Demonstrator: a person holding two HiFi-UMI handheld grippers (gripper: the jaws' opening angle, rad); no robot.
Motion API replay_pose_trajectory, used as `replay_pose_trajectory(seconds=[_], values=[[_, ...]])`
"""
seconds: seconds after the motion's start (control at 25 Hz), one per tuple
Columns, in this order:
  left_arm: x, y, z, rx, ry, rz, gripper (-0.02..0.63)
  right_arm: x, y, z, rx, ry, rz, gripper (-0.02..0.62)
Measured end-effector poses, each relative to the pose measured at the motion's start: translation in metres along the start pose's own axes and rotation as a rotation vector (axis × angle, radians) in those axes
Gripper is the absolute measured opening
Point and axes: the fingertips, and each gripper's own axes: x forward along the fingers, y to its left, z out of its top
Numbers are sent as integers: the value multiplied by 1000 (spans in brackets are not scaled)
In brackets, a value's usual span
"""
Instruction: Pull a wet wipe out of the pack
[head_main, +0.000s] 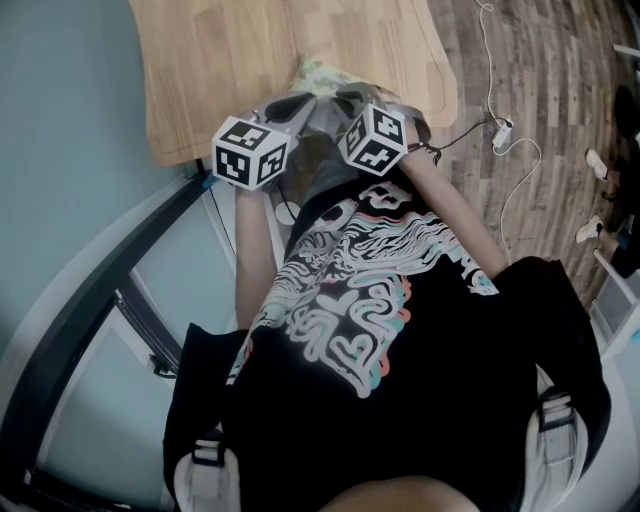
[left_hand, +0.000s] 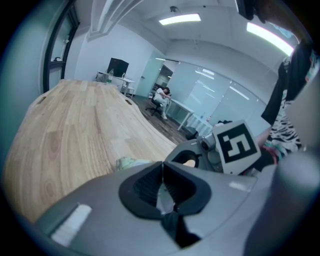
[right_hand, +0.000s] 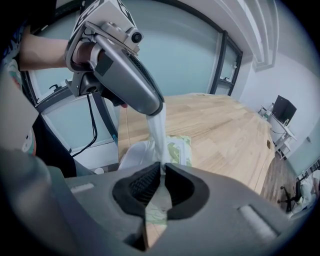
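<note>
Pack (right_hand: 179, 150) lies at the near edge of the table (head_main: 230, 60), about midway along it, close in front of the person. Right gripper (right_hand: 162, 175): jaws pressed together on the pack's green-patterned wrapper. Left gripper (left_hand: 162, 172), held higher and just beside the right, has its jaws closed on the upper end of a white wet wipe (right_hand: 159, 132), which runs as a narrow taut strip down to the pack's opening, its lower end just ahead of the right jaws.
</note>
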Motion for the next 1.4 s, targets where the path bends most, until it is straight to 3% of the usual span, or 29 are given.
replay_pose_trajectory(seconds=[0.4, 1.4], values=[[-7, 2, 0, -6, -9, 9, -3, 4, 0, 1, -16, 9, 25, 31], [-25, 9, -2, -48, -17, 18, -3, 6, -3, 2, 68, 13, 76, 29]])
